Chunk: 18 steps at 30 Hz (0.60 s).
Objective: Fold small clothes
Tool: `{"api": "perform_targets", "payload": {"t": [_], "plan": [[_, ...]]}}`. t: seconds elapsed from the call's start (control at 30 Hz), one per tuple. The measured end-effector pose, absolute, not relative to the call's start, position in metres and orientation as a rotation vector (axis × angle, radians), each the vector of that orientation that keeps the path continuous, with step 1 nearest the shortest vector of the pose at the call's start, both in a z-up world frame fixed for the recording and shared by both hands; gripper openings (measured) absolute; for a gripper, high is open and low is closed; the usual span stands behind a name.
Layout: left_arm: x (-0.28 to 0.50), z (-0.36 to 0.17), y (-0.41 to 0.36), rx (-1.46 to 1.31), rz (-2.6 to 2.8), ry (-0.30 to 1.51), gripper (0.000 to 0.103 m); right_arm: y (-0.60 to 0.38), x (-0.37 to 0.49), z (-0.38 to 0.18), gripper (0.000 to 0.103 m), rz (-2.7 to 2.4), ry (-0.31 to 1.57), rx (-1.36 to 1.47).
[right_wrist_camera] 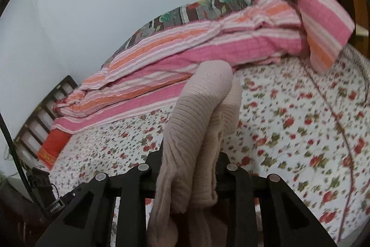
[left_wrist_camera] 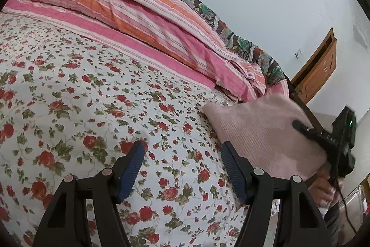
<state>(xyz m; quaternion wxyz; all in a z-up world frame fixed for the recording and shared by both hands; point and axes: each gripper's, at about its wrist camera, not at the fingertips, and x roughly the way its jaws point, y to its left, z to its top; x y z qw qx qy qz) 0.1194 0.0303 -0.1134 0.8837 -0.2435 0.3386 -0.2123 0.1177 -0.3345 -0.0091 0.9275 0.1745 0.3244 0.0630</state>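
A pale pink ribbed knit garment hangs folded over between the fingers of my right gripper, which is shut on it and holds it above the floral bedsheet; the cloth hides the pads. In the left wrist view the same garment is lifted at the right, with the right gripper clamped on its near edge and a hand below it. My left gripper stands open over the bare floral sheet, with nothing between its blue pads.
A rumpled pink and orange striped quilt lies along the far side of the bed, with a dark patterned blanket behind it. A wooden door stands beyond. A slatted headboard and a red-orange cloth are at the left.
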Motion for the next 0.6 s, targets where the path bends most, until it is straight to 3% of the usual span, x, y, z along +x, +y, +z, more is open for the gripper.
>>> {"api": "perform_targets", "payload": {"t": [0.23,0.6], "plan": [[0.122,-0.114,0.033,-0.5,-0.451,0.707,0.067,-0.294,0.143,0.009,0.023,0.106,0.686,0.244],[0.123,-0.117,0.046,-0.501,-0.429,0.715,0.067,-0.249,0.174,0.023,0.021,0.238,0.654,0.352]]}}
